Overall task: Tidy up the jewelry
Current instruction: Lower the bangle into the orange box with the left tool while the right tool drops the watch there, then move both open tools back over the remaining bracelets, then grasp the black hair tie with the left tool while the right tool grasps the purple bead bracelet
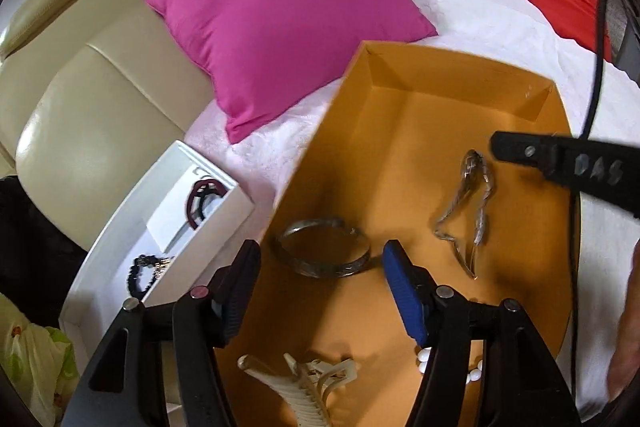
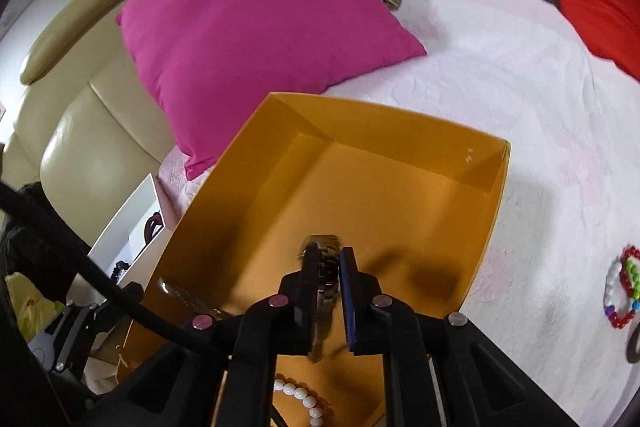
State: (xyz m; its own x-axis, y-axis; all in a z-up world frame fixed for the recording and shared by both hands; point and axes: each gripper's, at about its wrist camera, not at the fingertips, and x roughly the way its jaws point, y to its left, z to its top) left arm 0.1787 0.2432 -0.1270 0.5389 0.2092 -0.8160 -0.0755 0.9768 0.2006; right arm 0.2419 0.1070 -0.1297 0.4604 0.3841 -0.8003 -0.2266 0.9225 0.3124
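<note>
Right hand-held gripper (image 2: 329, 301) is over the open orange cardboard box (image 1: 460, 67), jaws close together around a silver metal link watch (image 2: 326, 267); whether the pads press on the links I cannot tell. The left wrist view shows the watch (image 1: 468, 211) hanging as a loop in the box; touching the floor or not, unclear.

Step in hand, as I judge it: drop the watch in the box. Do it well: lower until the band rests on the bare floor patch, clear of the other pieces, then part the jaws fully and lift straight out so no link snags.

Left hand-held gripper (image 1: 320, 279) stands released, nothing between its fingers, just above a silver metal bangle (image 1: 324, 251).

Orange box holds: bangle, cream plastic claw hair clip (image 1: 304, 383), white bead bracelet (image 2: 300, 397), and the watch. White cardboard box (image 1: 120, 227) beside it holds a dark red and black bracelet (image 1: 202, 201) and a black bead bracelet (image 1: 142, 273). Multicoloured bead bracelet (image 2: 622, 291) lies on the white bed cover (image 2: 520, 87), well apart.
</note>
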